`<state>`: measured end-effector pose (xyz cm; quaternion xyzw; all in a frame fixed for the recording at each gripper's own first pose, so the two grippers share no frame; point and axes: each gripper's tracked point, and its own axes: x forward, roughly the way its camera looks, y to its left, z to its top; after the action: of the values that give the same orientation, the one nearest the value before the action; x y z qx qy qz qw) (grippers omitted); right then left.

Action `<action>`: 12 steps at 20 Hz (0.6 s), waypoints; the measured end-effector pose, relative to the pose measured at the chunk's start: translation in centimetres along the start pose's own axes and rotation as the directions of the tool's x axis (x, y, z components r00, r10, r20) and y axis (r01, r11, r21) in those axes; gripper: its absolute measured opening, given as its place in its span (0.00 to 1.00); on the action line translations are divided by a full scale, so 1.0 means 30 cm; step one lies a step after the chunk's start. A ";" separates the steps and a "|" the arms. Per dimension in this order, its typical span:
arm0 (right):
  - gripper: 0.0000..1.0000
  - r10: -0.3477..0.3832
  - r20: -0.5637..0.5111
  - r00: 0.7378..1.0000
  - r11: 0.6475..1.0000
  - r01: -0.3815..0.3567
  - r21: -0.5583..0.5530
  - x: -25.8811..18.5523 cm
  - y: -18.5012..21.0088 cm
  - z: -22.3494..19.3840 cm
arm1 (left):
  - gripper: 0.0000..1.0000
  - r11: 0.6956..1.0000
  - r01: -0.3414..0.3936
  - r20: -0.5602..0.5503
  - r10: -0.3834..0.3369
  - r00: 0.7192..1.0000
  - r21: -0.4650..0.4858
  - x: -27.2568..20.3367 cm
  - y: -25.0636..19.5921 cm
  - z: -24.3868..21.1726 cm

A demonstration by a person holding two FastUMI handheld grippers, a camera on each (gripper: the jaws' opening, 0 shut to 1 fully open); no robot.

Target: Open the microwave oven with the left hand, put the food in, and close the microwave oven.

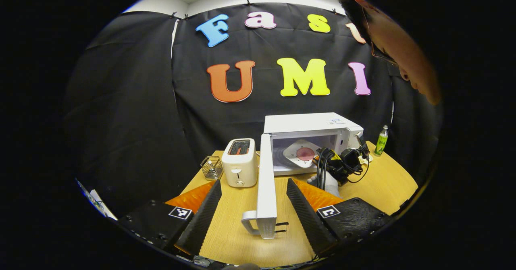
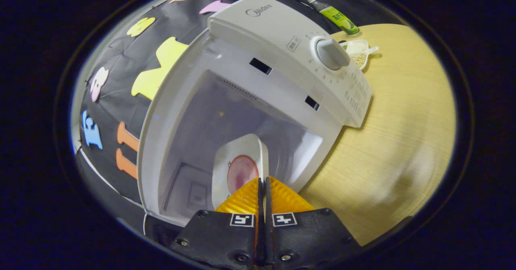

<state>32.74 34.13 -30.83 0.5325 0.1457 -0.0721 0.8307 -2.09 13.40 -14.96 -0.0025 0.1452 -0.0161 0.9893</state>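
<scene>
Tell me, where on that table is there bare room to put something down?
Bare wood lies right of the microwave, before the bean dish and bottle. It is crowded by the open door, toaster and wire basket.

Plate [image 2: 242, 161] near edge behind the right gripper's fingers [image 2: 278, 199]; bottle [image 1: 381, 140] label too small.

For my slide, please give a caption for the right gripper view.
Right hand-held gripper shut on the plate of food, placing it inside the open microwave oven.
</scene>
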 end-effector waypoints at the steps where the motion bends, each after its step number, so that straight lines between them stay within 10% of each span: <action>1: 0.04 -0.012 0.010 1.000 1.000 0.012 0.012 0.028 -0.001 0.000 | 0.97 1.000 -0.002 -0.001 0.002 1.000 0.006 0.011 0.005 0.001; 9: 0.06 0.081 -0.005 0.997 0.997 -0.081 0.010 0.096 0.055 -0.025 | 0.96 1.000 -0.010 0.011 0.009 1.000 0.024 0.025 0.013 0.019; 12: 0.66 0.092 0.030 0.995 0.990 -0.089 -0.106 0.008 0.070 0.018 | 0.97 1.000 0.001 0.033 -0.002 0.999 0.019 0.036 -0.010 0.045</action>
<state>33.64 34.54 -28.89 0.4931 0.1105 -0.0358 0.8622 -0.68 13.05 -13.96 0.0067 0.1289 -0.0183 0.9915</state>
